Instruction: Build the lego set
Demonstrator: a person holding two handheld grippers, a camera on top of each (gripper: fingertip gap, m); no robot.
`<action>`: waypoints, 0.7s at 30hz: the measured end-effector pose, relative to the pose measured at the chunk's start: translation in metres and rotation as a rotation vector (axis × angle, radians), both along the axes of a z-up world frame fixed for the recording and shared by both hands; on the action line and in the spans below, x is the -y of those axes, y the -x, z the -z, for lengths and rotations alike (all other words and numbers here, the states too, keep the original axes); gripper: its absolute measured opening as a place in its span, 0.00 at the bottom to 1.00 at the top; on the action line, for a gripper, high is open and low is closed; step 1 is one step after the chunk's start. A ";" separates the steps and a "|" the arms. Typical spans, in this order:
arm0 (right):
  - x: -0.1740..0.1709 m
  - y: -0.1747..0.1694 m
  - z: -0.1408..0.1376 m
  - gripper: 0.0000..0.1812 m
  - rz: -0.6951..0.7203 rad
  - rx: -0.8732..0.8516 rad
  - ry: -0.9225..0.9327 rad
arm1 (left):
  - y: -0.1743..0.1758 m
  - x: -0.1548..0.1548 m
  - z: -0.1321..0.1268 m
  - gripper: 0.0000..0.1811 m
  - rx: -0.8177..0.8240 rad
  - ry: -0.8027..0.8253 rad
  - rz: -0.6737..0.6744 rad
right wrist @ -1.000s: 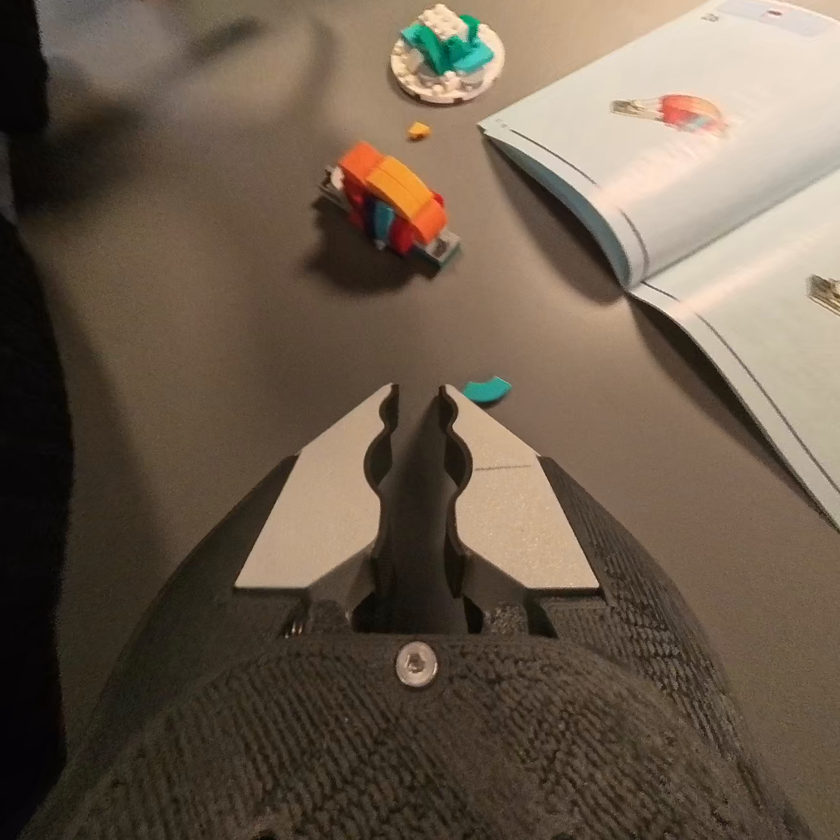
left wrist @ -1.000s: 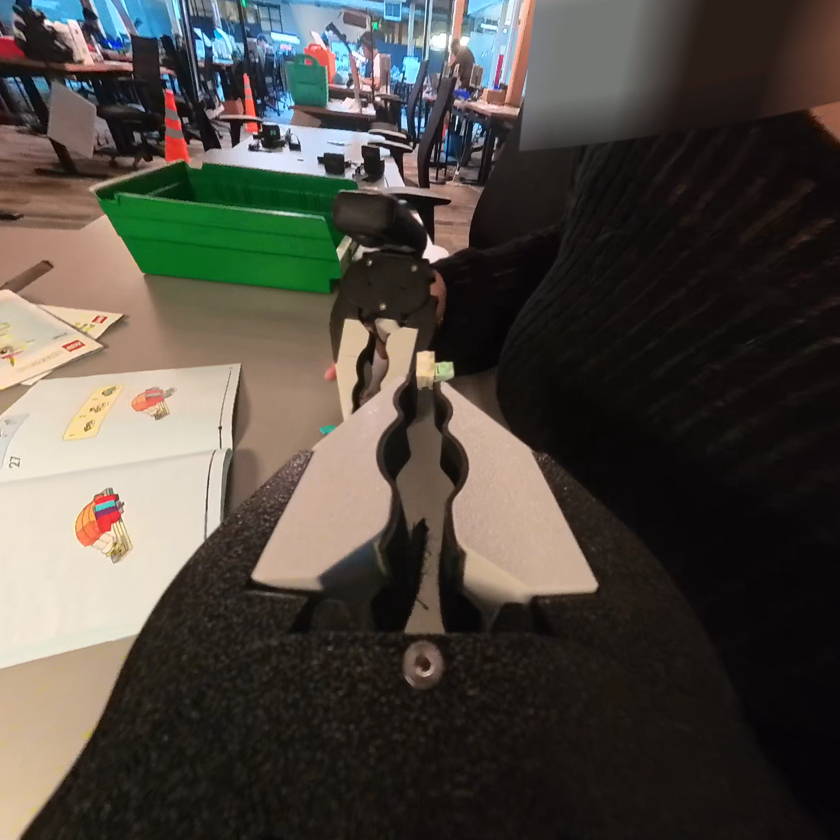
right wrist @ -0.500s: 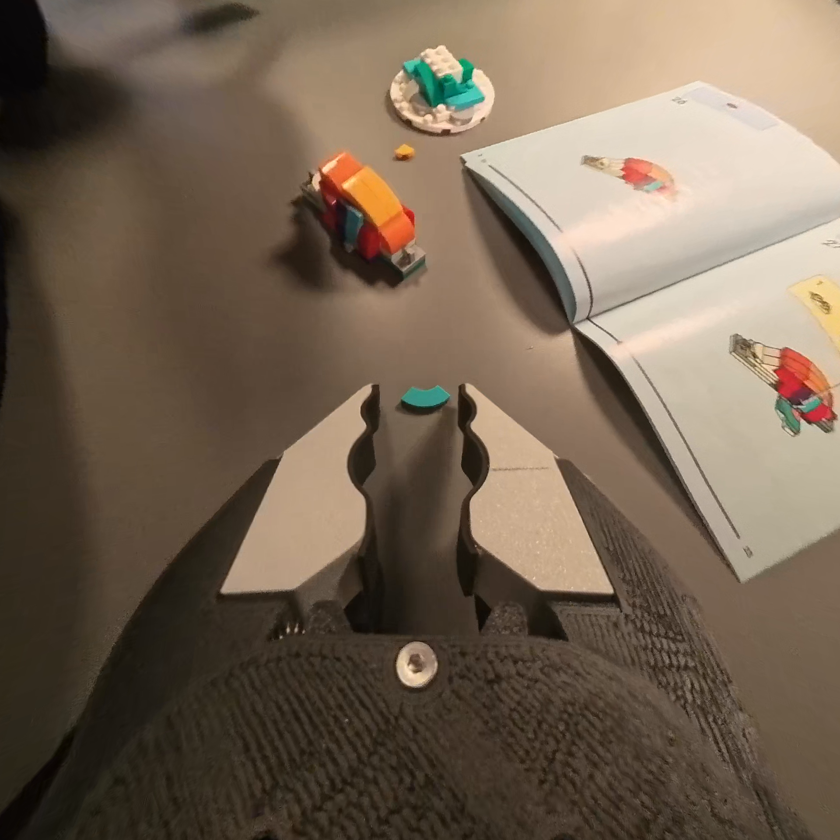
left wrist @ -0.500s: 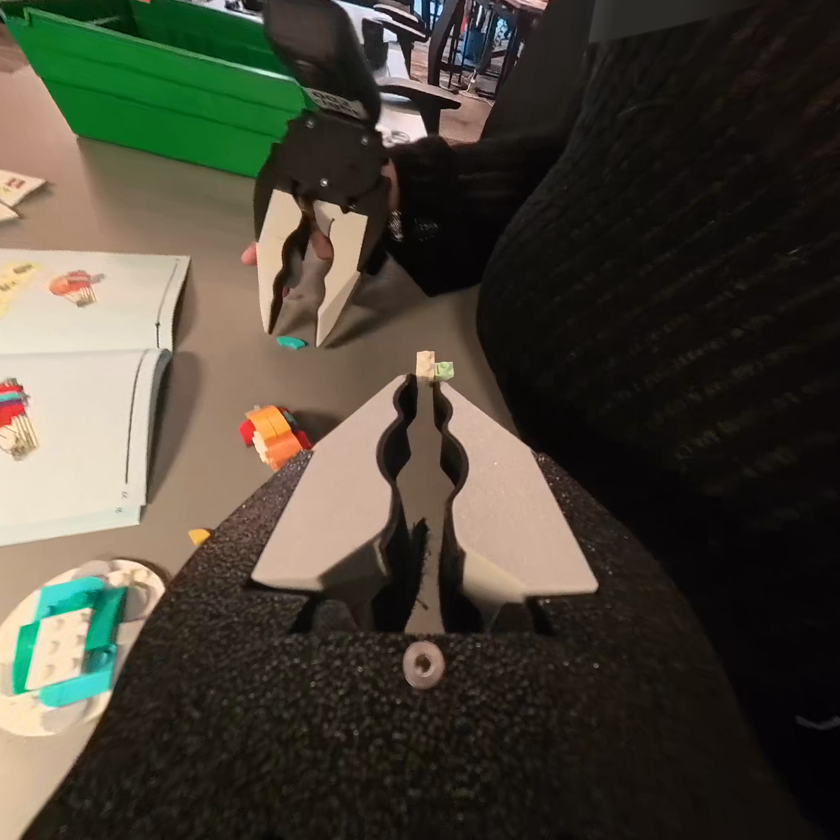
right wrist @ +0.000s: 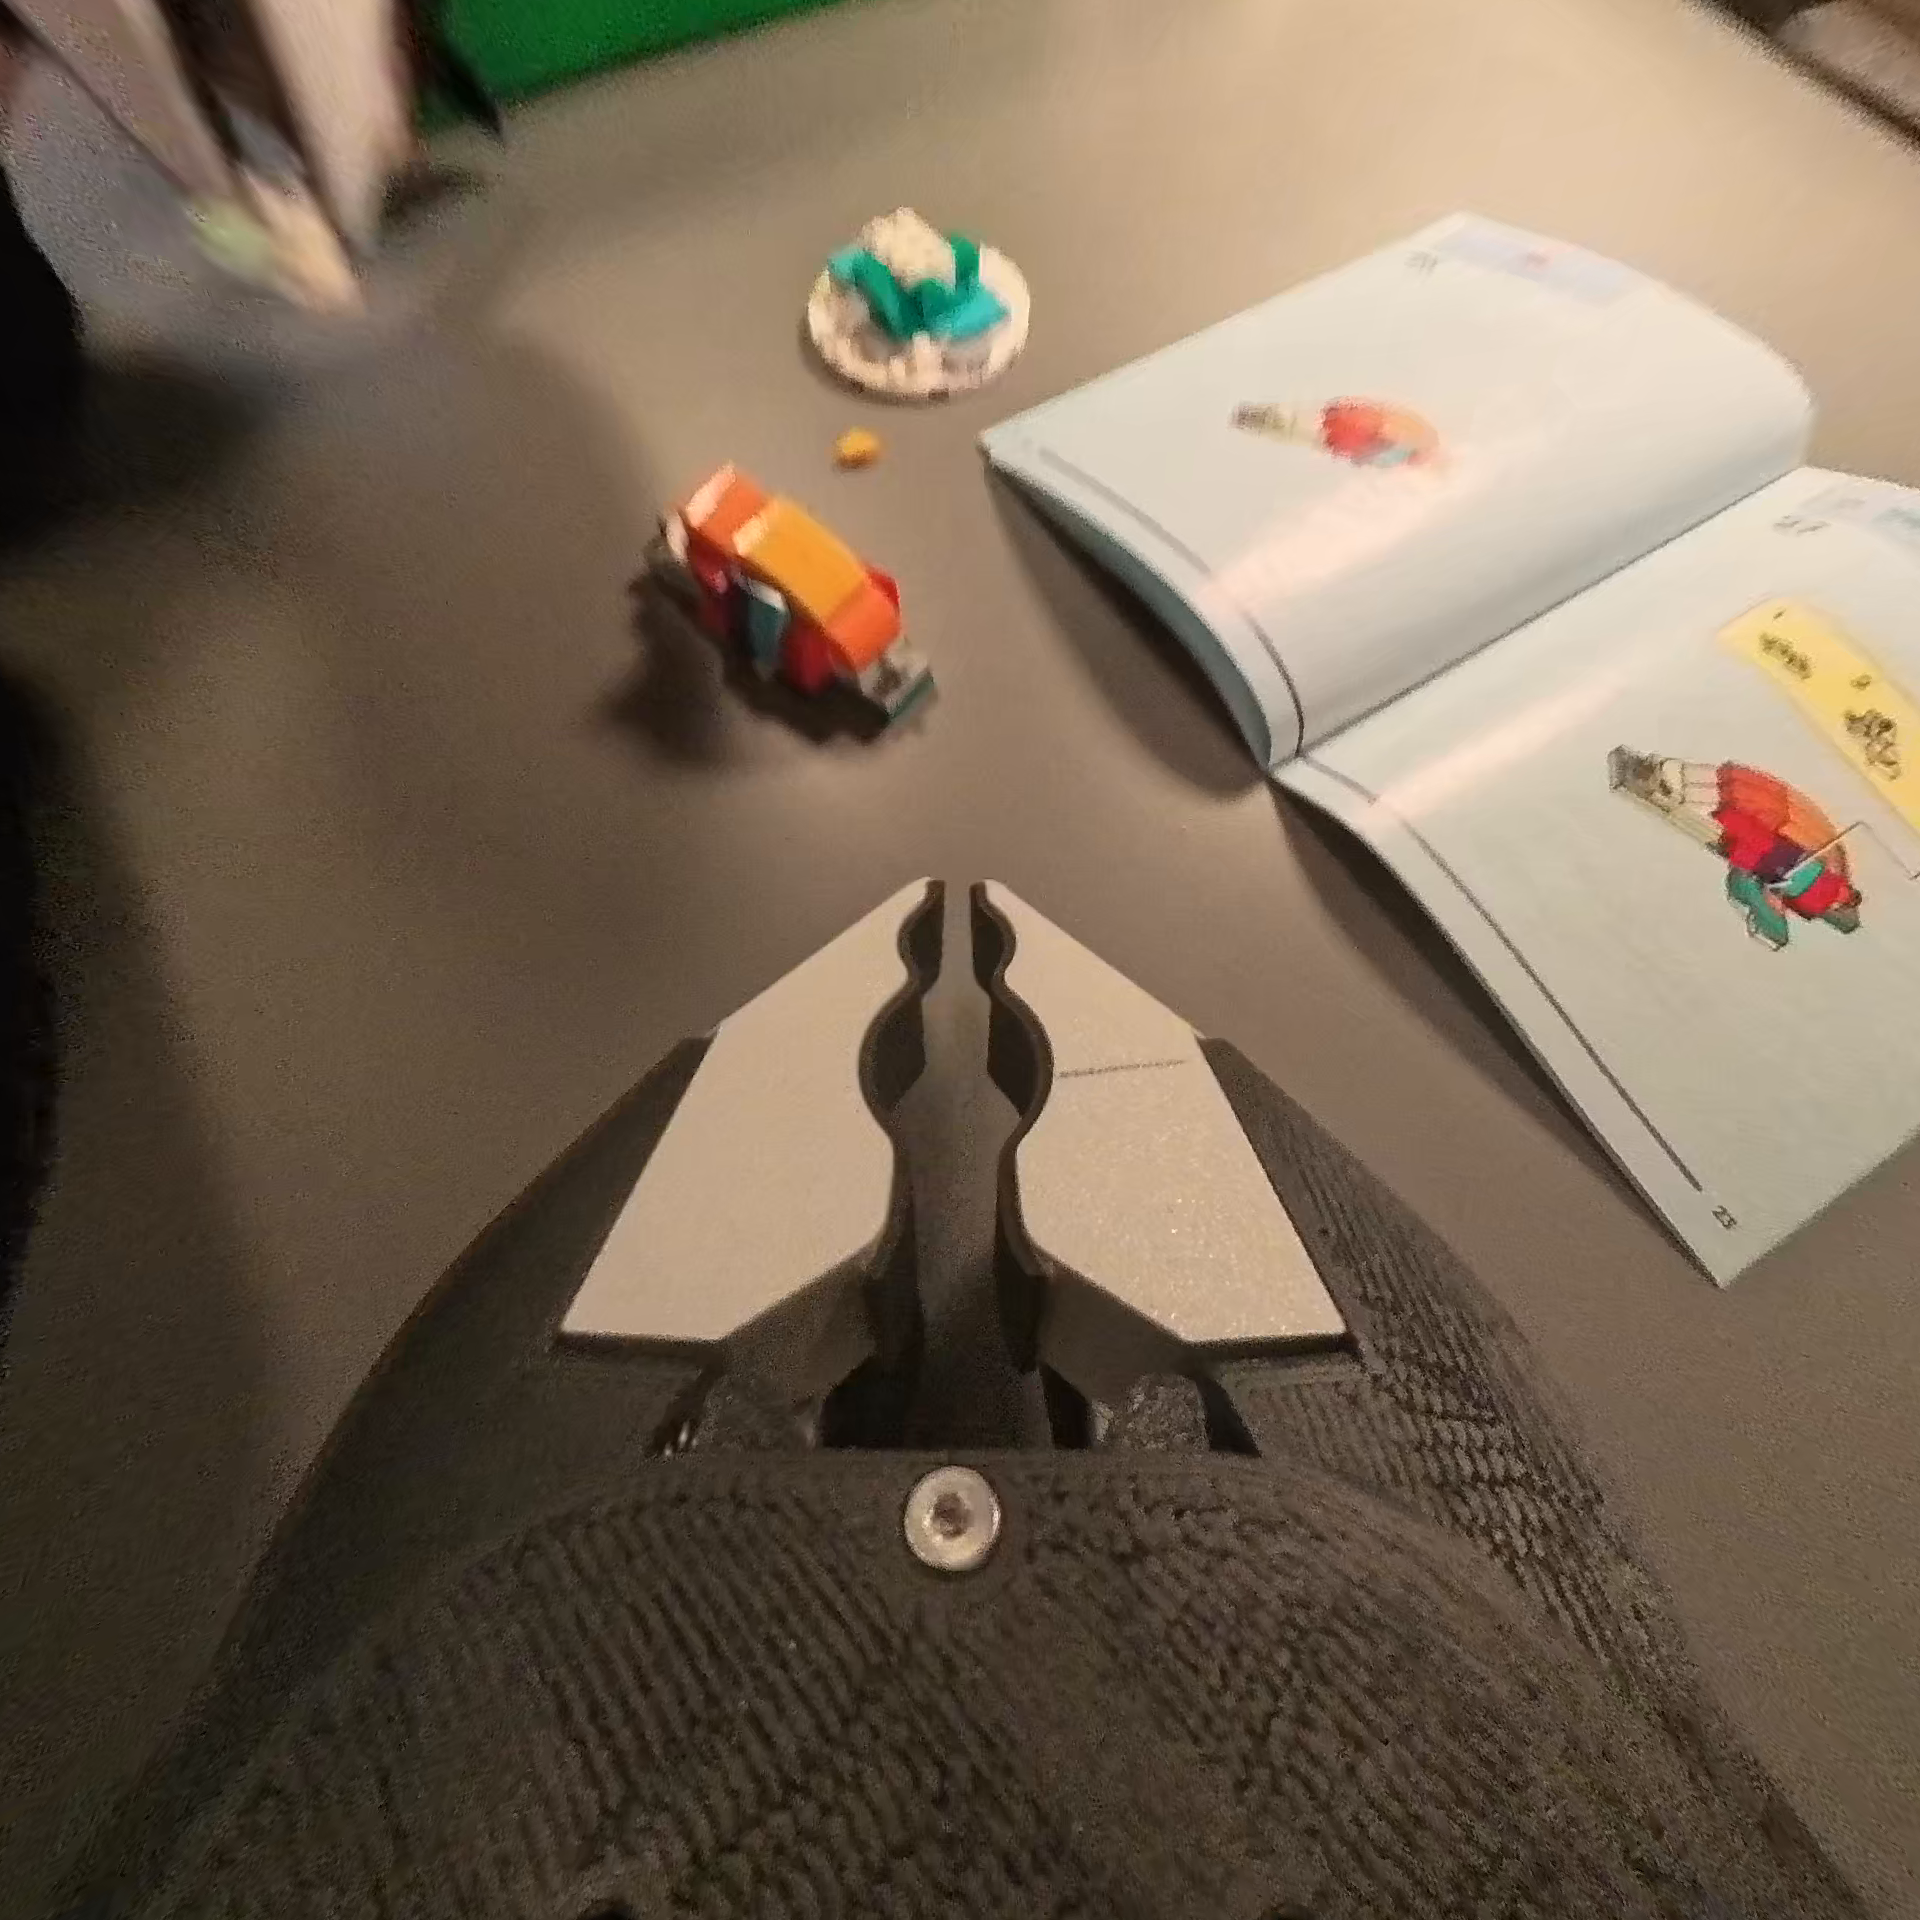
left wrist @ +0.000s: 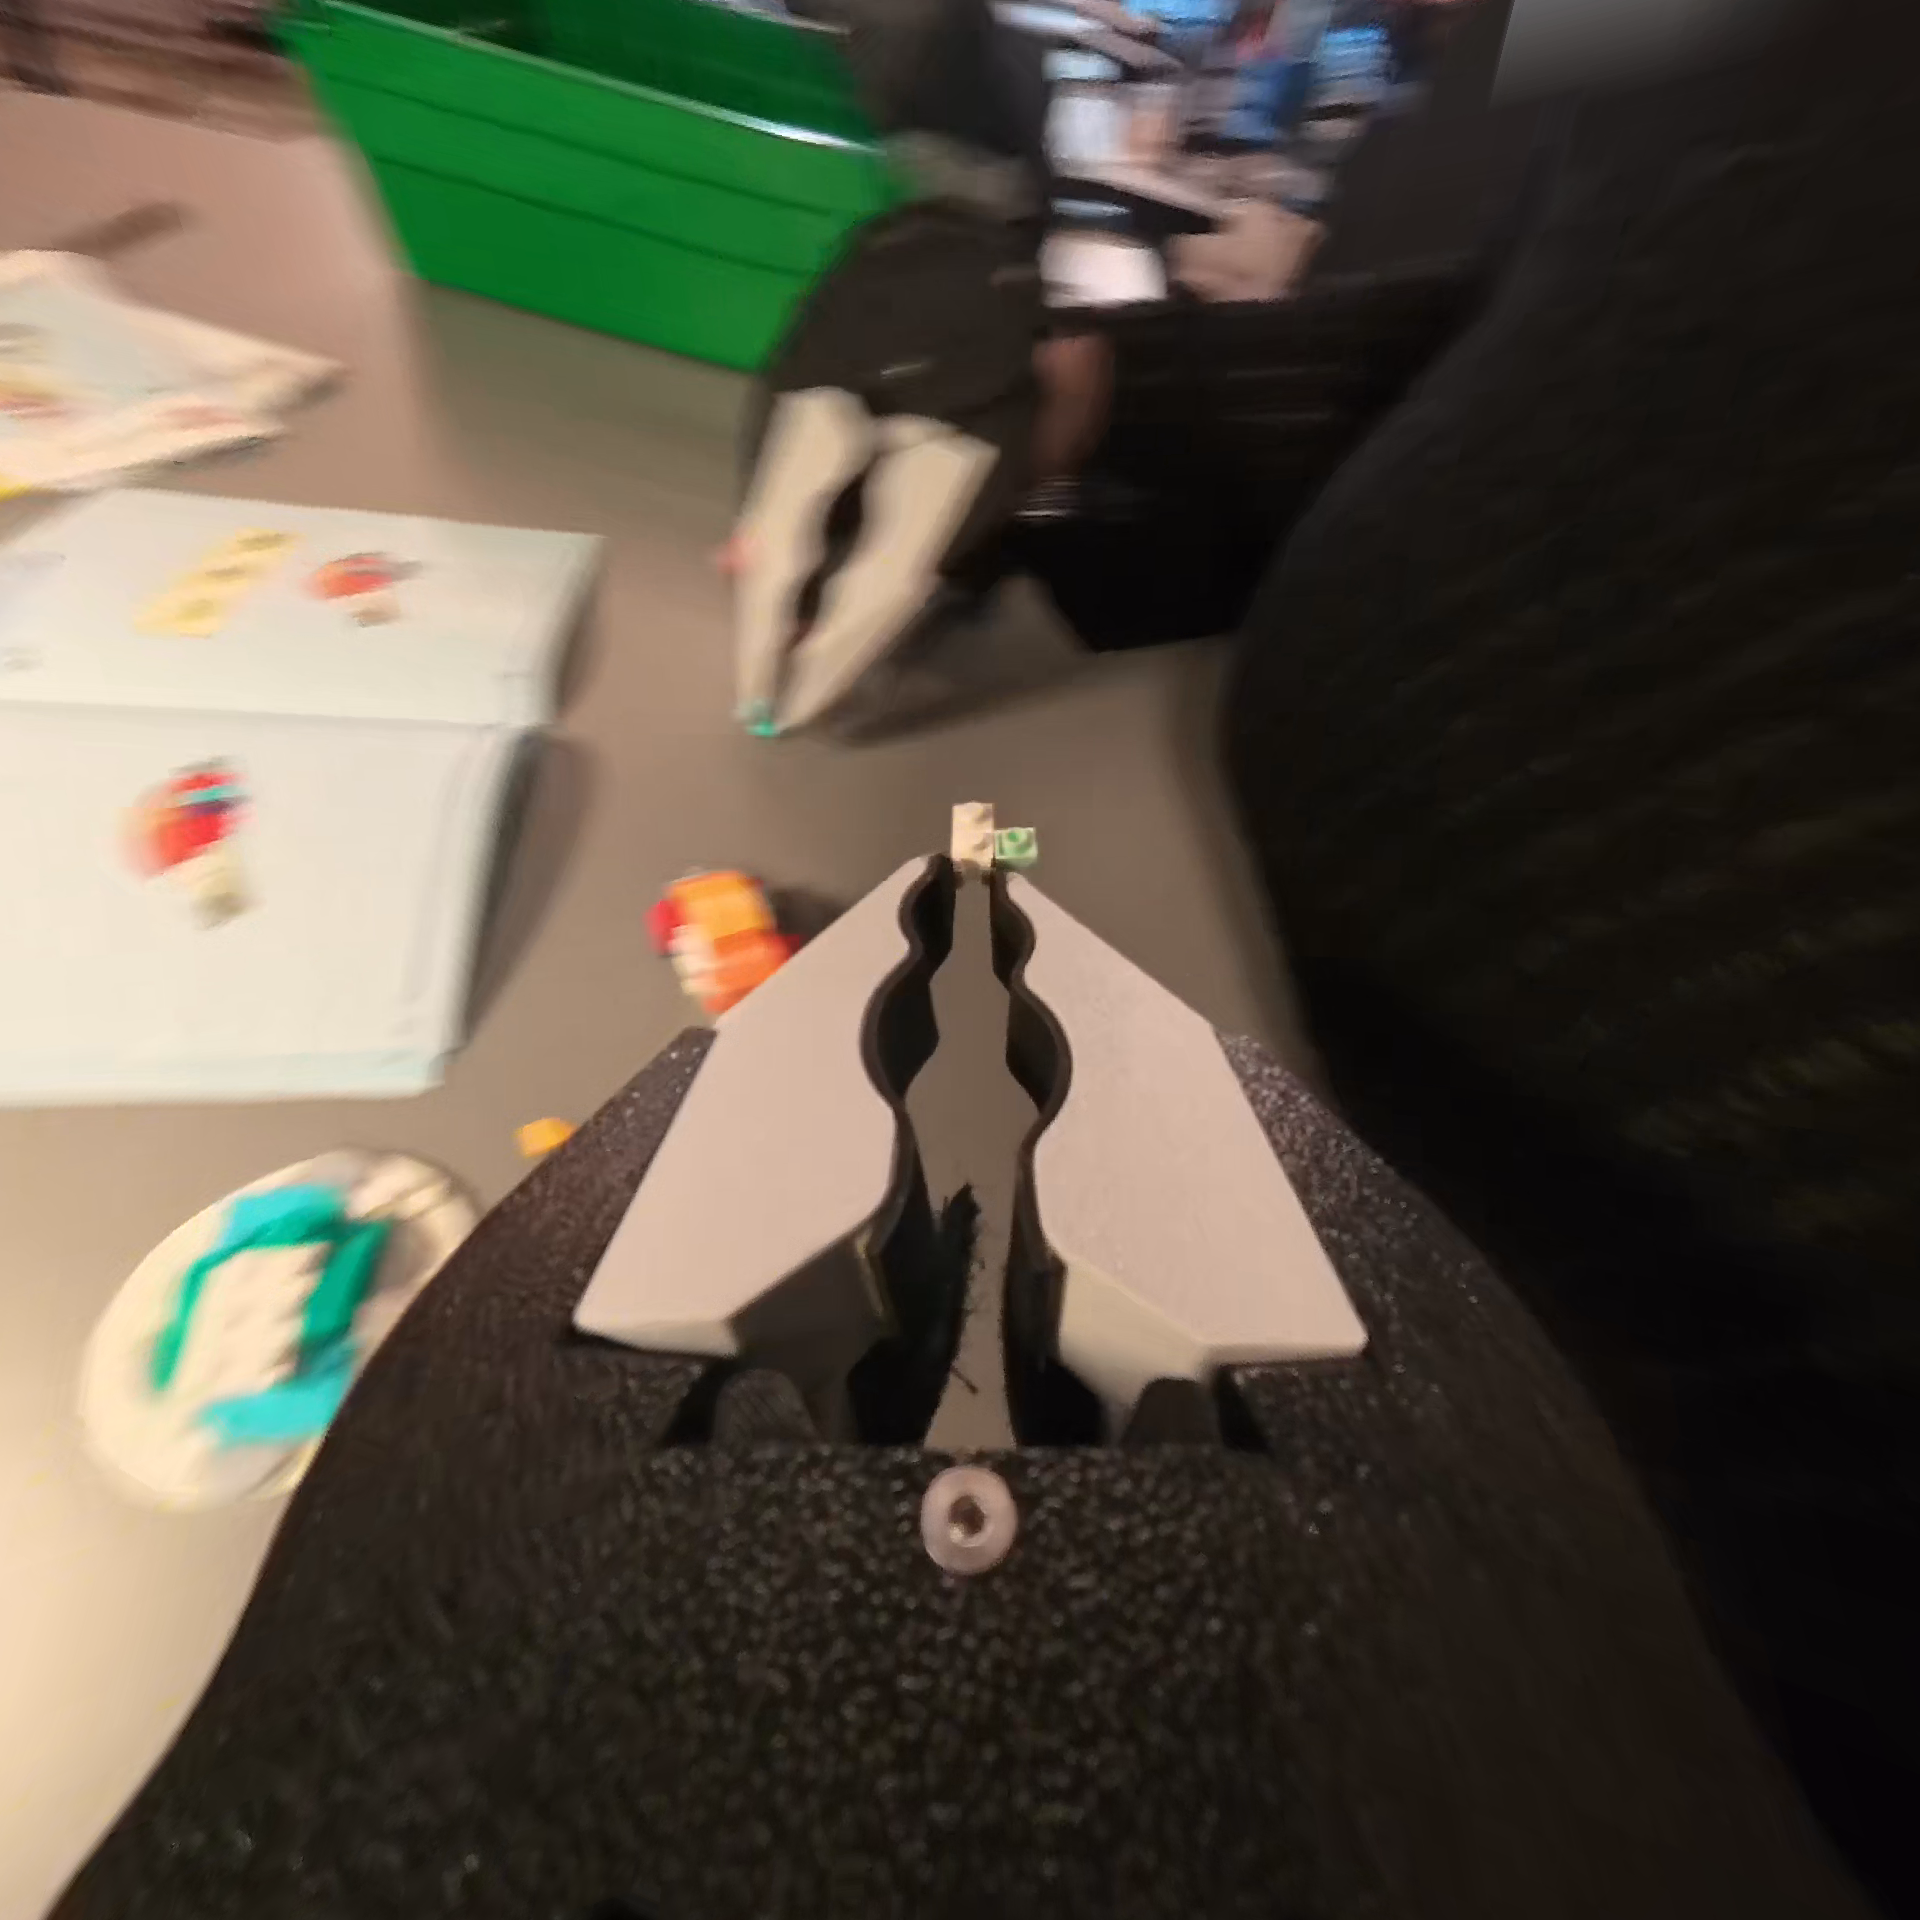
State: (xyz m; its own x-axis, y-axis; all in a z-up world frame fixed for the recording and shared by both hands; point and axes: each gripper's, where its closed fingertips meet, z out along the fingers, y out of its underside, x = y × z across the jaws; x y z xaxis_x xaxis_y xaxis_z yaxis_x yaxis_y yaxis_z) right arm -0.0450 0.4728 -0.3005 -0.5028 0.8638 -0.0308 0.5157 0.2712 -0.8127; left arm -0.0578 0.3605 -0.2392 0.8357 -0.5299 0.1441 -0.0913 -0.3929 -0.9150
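The left gripper (left wrist: 975, 871) pinches a small white-and-green brick piece (left wrist: 992, 840) in its fingers, while the right gripper (right wrist: 957, 889) grips a teal curved tile (left wrist: 764, 725) against the desk (right wrist: 416, 935).

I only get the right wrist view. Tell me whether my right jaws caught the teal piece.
Observer: The left wrist view shows the right gripper pointing down at the table, jaws nearly together, with the teal piece at their very tips. It looks pinched, though the picture is blurred.
Operator: Report what the left gripper carries.
Observer: The left gripper is shut on a small white-and-green brick, which sticks out past its tips.
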 end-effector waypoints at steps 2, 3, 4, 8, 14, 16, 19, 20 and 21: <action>0.007 0.005 -0.014 0.02 0.039 -0.039 0.031 | 0.008 -0.006 -0.001 0.03 -0.023 -0.034 -0.081; 0.008 0.006 -0.016 0.04 0.048 -0.043 0.014 | 0.008 -0.007 -0.002 0.03 -0.021 -0.049 -0.096; 0.007 0.006 -0.015 0.05 0.054 -0.037 -0.011 | 0.010 -0.008 -0.002 0.02 -0.019 -0.061 -0.119; 0.000 -0.004 -0.001 0.09 0.055 0.012 -0.038 | 0.012 -0.005 0.002 0.02 -0.030 -0.066 -0.164; -0.016 -0.020 0.011 0.13 0.069 0.069 -0.038 | 0.014 0.006 0.006 0.03 -0.048 -0.067 -0.211; -0.012 -0.013 0.004 0.12 0.070 0.046 -0.020 | 0.016 0.009 0.006 0.02 -0.061 -0.062 -0.239; 0.013 0.012 -0.014 0.11 0.001 -0.017 -0.023 | 0.020 0.015 0.011 0.02 -0.115 -0.038 -0.277; 0.020 0.024 -0.017 0.10 -0.028 -0.024 -0.042 | 0.021 0.017 0.013 0.02 -0.139 -0.031 -0.288; 0.030 0.035 -0.020 0.10 -0.068 -0.026 -0.047 | 0.024 0.019 0.015 0.02 -0.161 -0.025 -0.304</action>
